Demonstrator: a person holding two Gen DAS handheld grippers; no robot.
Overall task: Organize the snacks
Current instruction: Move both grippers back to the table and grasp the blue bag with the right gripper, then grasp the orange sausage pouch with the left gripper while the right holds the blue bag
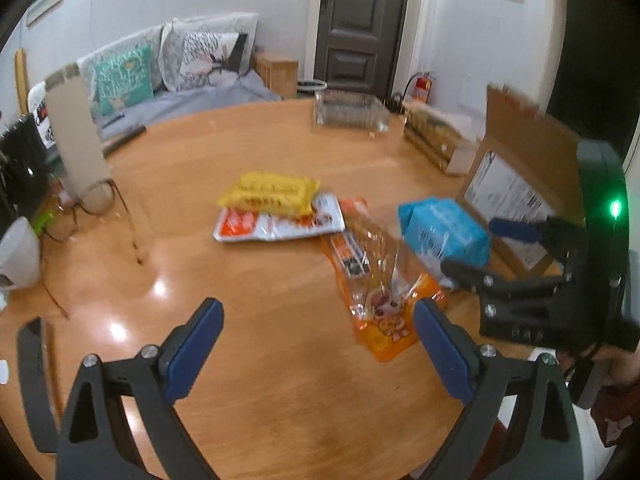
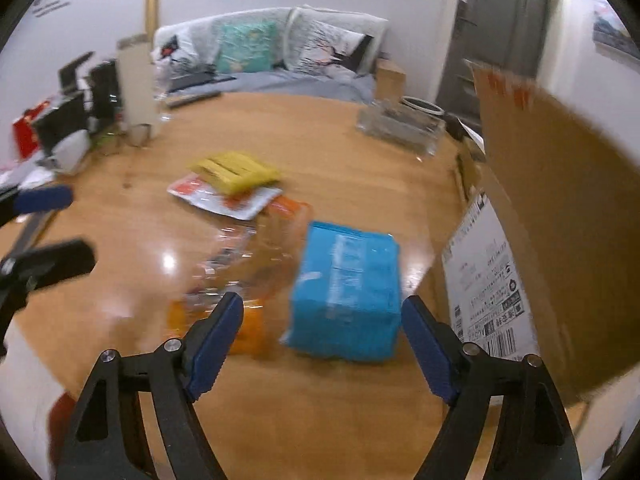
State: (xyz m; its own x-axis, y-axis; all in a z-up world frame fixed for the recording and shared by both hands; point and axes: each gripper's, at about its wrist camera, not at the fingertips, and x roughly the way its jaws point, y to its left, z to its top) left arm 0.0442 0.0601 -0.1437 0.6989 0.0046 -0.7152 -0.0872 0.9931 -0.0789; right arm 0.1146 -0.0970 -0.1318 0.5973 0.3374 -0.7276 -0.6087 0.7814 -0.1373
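Snacks lie on a round wooden table (image 1: 260,360): a yellow packet (image 1: 272,194) on a white-and-red packet (image 1: 276,224), an orange see-through bag (image 1: 372,280), and a blue packet (image 1: 444,230) beside an open cardboard box (image 1: 520,176). My left gripper (image 1: 318,348) is open and empty above the table, near the orange bag. My right gripper (image 2: 322,344) is open, its fingers on either side of the blue packet (image 2: 346,292), not touching it. The right gripper also shows in the left wrist view (image 1: 476,246). The box (image 2: 540,220) stands just right of the blue packet.
A clear container (image 1: 350,114) and a wooden box (image 1: 436,140) stand at the far side. A cardboard piece (image 1: 76,136) in a wire stand and a white cup (image 1: 18,256) are at the left. A sofa (image 1: 192,72) lies behind the table.
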